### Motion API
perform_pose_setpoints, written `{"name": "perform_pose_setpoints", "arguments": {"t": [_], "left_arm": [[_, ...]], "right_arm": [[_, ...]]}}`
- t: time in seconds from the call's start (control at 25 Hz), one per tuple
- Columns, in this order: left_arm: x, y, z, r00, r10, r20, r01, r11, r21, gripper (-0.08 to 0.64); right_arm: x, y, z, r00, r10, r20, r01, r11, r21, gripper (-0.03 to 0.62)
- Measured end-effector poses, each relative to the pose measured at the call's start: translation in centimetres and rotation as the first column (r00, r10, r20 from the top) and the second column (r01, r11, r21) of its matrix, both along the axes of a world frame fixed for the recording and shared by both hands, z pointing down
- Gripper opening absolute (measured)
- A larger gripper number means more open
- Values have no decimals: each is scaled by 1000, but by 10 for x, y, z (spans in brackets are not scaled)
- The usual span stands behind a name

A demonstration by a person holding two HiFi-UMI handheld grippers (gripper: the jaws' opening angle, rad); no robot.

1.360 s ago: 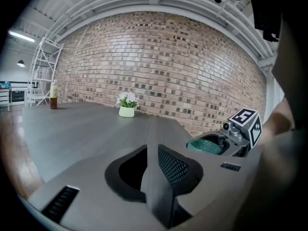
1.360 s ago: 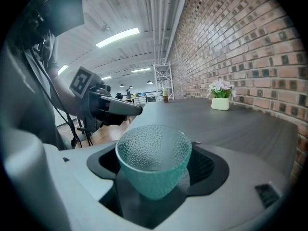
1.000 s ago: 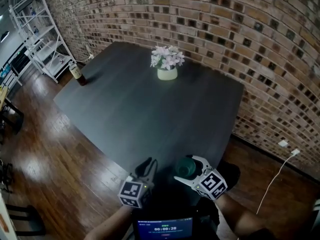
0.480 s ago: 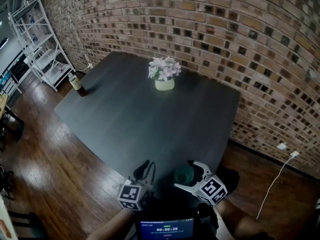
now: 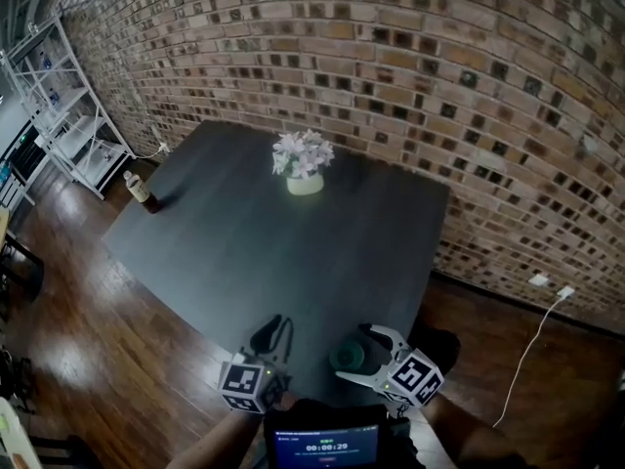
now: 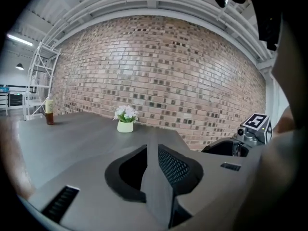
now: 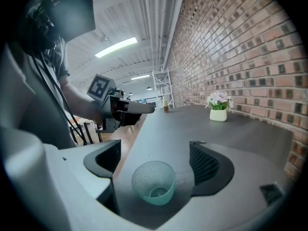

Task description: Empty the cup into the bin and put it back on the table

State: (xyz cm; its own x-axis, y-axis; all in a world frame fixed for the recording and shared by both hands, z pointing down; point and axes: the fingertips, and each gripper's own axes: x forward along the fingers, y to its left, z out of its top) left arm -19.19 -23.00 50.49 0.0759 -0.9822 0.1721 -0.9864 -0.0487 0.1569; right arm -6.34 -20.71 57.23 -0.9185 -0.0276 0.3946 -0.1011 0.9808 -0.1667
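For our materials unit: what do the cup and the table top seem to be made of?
Cup: pale green, translucent, with a dimpled wall; plastic or glass, the look leaves it open. Table top: dark grey, matte, no grain showing; probably painted or laminated board.

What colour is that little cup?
The cup is translucent pale green, finely dimpled; clearest in the right gripper view.

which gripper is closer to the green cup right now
Right. The cup sits between the jaws of the right gripper; they have just been opening and stand clear of it. The left gripper is off to the cup's left, nothing between its jaws.
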Motion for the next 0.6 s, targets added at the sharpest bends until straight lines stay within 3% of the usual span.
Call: {"name": "perform_pose_setpoints", "arguments": {"t": [0.16,0.24,0.36,0.48,0.6], "left_arm": [[8,-6,-41,996,55,68,-63,990,126,69],[10,-7,-51,997,65,47,-72,987,143,62],[12,-7,-62,996,85,-8,-83,984,158,2],[16,-9,-74,993,116,-32,-109,978,176,2],[20,-5,-83,991,128,-39,-119,977,180,2]], "right_arm": [[7,-1,-28,999,-6,51,6,1000,-2,454],[13,-6,-43,998,22,66,-23,999,24,452],[19,-11,-73,993,60,100,-67,996,63,346],[28,-20,-102,982,98,159,-115,988,102,259],[37,-26,-128,967,151,203,-176,978,113,213]]}}
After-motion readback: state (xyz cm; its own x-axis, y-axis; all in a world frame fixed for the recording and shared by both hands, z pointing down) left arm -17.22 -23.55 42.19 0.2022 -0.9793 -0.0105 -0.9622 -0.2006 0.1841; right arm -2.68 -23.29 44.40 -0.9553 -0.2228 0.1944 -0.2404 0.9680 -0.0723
